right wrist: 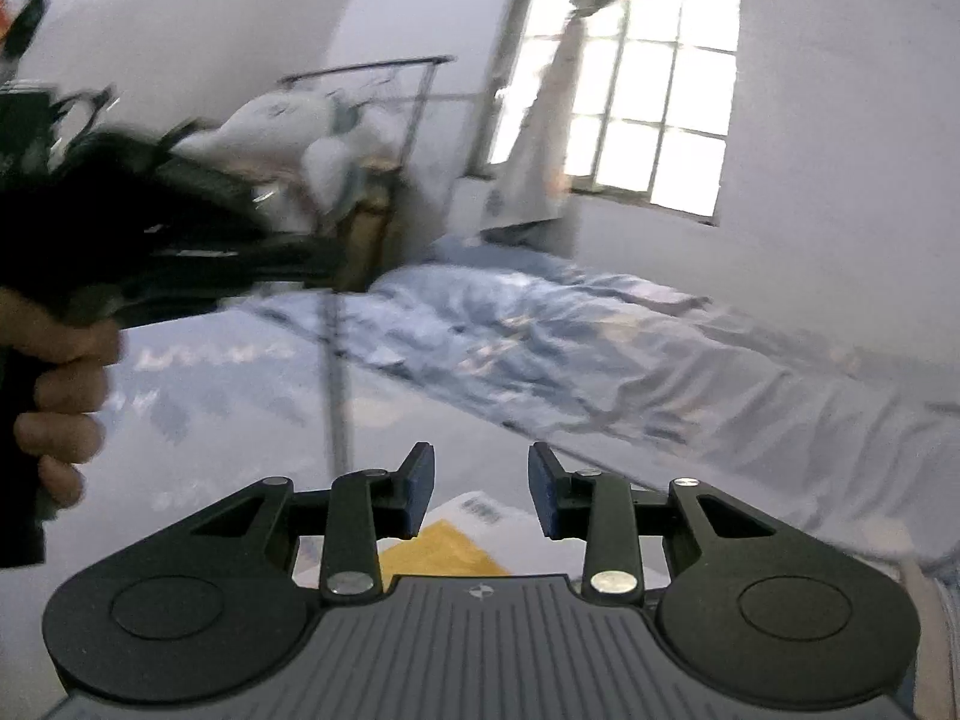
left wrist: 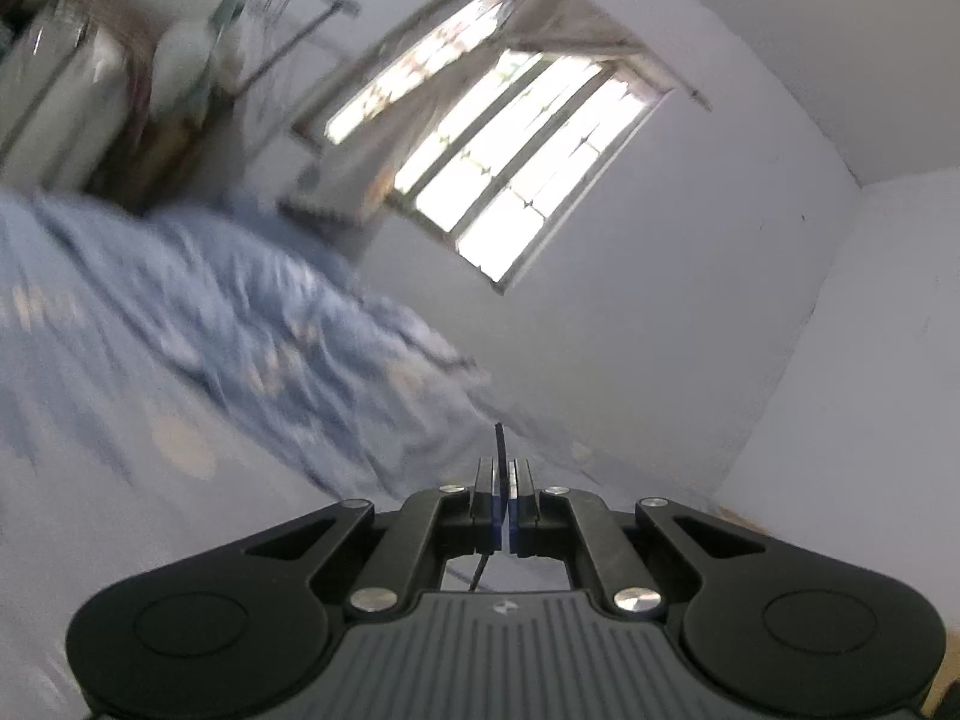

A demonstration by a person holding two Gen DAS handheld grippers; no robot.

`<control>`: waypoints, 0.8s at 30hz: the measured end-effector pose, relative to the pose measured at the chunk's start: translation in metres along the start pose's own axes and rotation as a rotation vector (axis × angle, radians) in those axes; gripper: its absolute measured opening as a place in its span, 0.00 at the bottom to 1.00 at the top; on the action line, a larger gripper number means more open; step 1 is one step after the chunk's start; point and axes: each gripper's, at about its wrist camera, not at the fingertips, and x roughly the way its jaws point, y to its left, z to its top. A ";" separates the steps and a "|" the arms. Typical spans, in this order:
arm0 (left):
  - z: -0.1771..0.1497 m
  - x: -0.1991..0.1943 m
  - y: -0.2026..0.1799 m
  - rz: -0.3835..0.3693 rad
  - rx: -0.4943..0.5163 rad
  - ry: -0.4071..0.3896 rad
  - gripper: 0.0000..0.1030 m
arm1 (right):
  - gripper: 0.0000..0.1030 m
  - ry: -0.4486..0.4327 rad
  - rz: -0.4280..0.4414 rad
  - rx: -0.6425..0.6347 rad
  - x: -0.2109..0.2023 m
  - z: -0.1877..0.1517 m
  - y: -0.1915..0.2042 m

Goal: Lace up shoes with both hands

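the left gripper [left wrist: 503, 495] has its jaws pressed together on a thin black lace [left wrist: 499, 447], whose stiff tip stands up past the blue pads while the rest drops below, probably held high to draw the cord taut. the right gripper [right wrist: 480, 489] has its jaws spread with nothing between them, seemingly free to take a new hold; to its left the lace hangs as a blurred dark line. no shoe shows, only a rumpled, soft blue bedsheet [right wrist: 600, 354] and a barred window [left wrist: 498, 156] beyond.
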 end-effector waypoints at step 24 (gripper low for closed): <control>-0.076 0.026 -0.118 -0.138 0.723 0.272 0.00 | 0.43 0.041 -0.210 0.323 -0.048 -0.011 -0.130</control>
